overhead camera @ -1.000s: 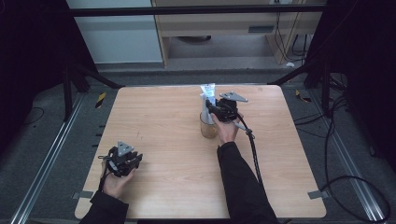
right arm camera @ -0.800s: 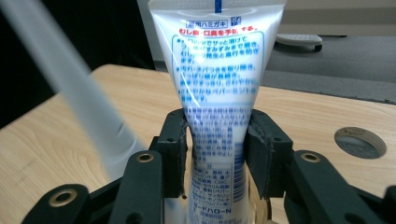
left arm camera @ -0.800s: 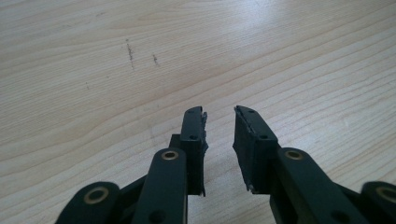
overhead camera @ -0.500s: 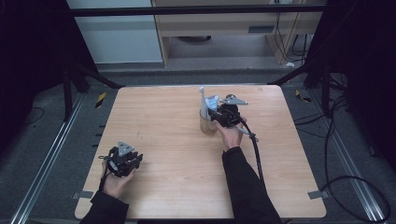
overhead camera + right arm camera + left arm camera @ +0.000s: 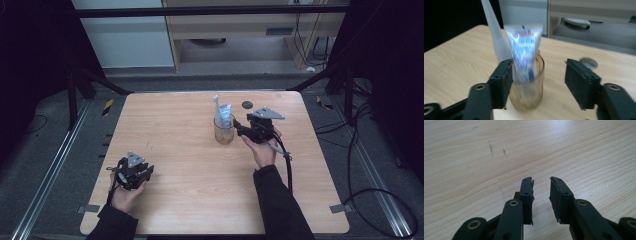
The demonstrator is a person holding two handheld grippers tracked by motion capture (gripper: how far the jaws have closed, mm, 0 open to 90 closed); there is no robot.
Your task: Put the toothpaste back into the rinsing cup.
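Lettering on the toothpaste tube ran in blue with a red mark near the top, but blur kept it from being read. That tube and a white toothbrush handle stood upright in an amber glass cup at the far middle of the wooden table. The right gripper was just beside the cup, jaws spread wide and empty. A small dark disc lay beyond it. The left gripper was low over bare wood near the front left, jaws slightly parted, holding nothing.
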